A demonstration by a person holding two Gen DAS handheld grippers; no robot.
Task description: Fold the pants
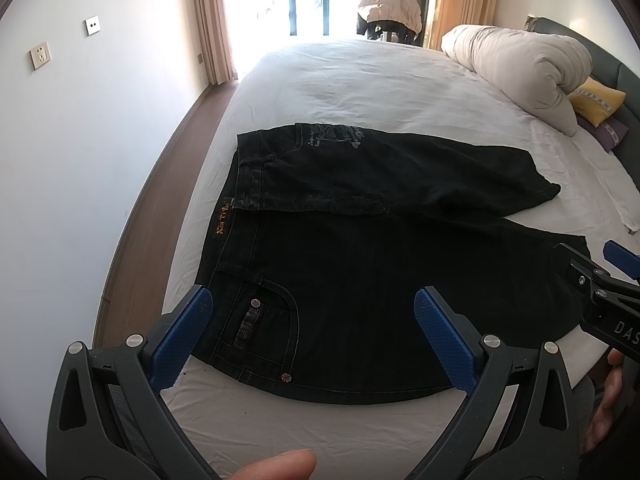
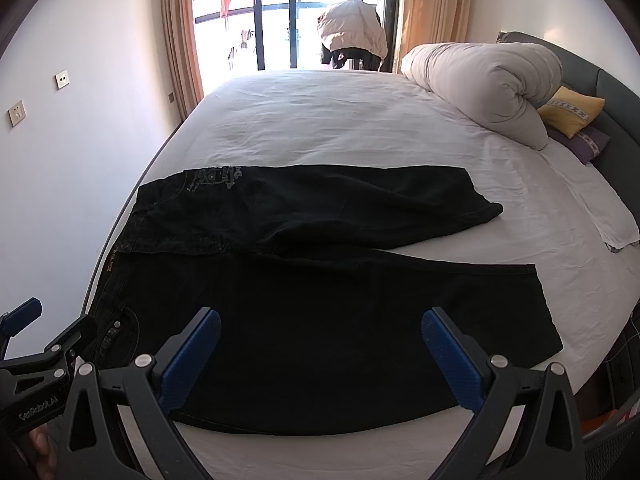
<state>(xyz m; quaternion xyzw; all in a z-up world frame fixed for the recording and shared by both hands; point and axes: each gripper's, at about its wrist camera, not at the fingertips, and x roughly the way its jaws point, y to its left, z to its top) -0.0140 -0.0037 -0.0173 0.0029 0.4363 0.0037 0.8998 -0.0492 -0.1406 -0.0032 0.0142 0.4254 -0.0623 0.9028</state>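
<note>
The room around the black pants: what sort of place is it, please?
Most likely a home bedroom. The black denim pants lie on a wide bed with a white sheet, a rolled cream duvet sits near the grey padded headboard, and peach curtains frame a balcony door.

Black pants (image 1: pixel 360 280) are spread flat on the white bed (image 1: pixel 360 80) — waistband toward the wall (legs rightward) — beneath the wide-open left gripper (image 1: pixel 314 316).
</note>
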